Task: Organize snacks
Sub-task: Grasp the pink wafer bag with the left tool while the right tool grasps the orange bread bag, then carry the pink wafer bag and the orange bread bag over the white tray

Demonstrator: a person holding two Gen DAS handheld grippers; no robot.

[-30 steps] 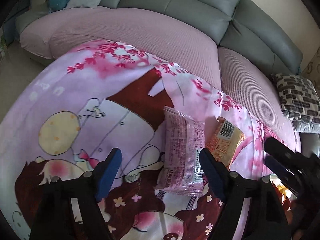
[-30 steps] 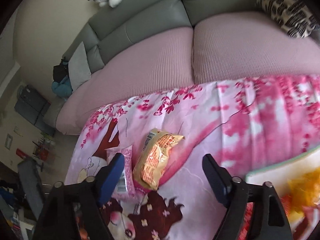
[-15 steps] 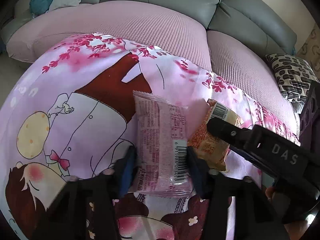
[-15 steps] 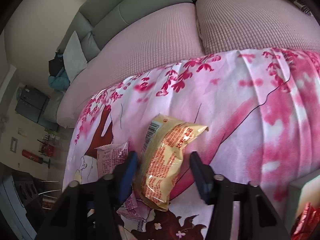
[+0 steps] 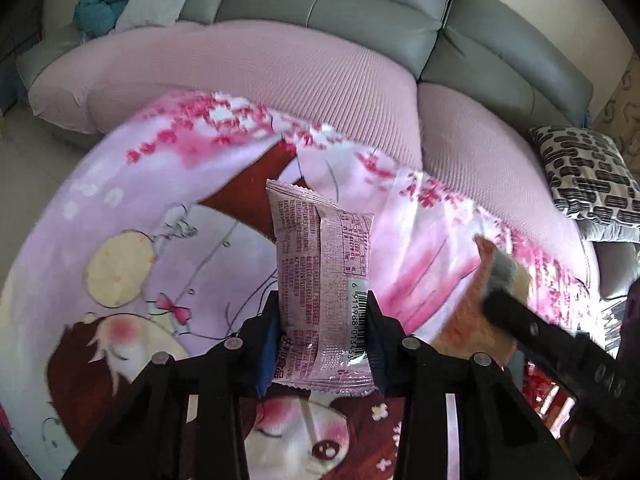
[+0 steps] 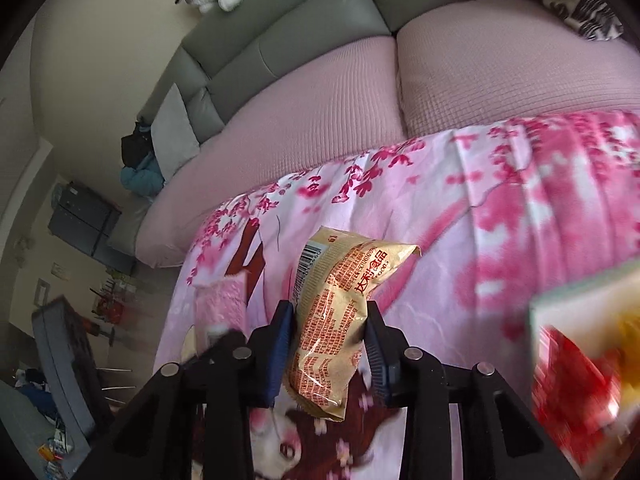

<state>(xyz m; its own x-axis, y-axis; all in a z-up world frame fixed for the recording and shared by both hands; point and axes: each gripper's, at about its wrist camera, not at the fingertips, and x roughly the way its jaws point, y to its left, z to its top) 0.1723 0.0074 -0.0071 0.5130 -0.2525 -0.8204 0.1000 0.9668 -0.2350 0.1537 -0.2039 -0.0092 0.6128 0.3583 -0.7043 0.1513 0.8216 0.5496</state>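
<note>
Low in the centre of the left wrist view, my left gripper [image 5: 322,344] has its jaws pinched on the pink crinkly snack packet with the barcode strip [image 5: 322,292]. A second ago those jaws were spread wide, with the packet lying flat on the pink cartoon-print cloth [image 5: 120,240] over the bench; now it stands up between the pads, top edge reaching toward mid-frame, and looks lifted clear of the cloth (the blur behind it fits that).

At bottom centre of the right wrist view, my right gripper [image 6: 326,354] has the tan-and-orange foil snack bag with red lettering [image 6: 332,320] between its jaws. They are closing, and both blue pads already press its sides. A second ago this bag also lay flat between open jaws. Whether its lower end has left the cloth I cannot tell.

So both loose snacks have gone from lying on the cloth to being gripped, one in each hand. I judge the picking step done on the left and nearly done on the right; carrying them off comes next. At the right edge of the right view a pale-rimmed box holding red and yellow packets [image 6: 576,300] shows, blurred. That seems the likely place for these two, though I am inferring it. Both wrappers look thin and slippery, so I would move gently.
</note>
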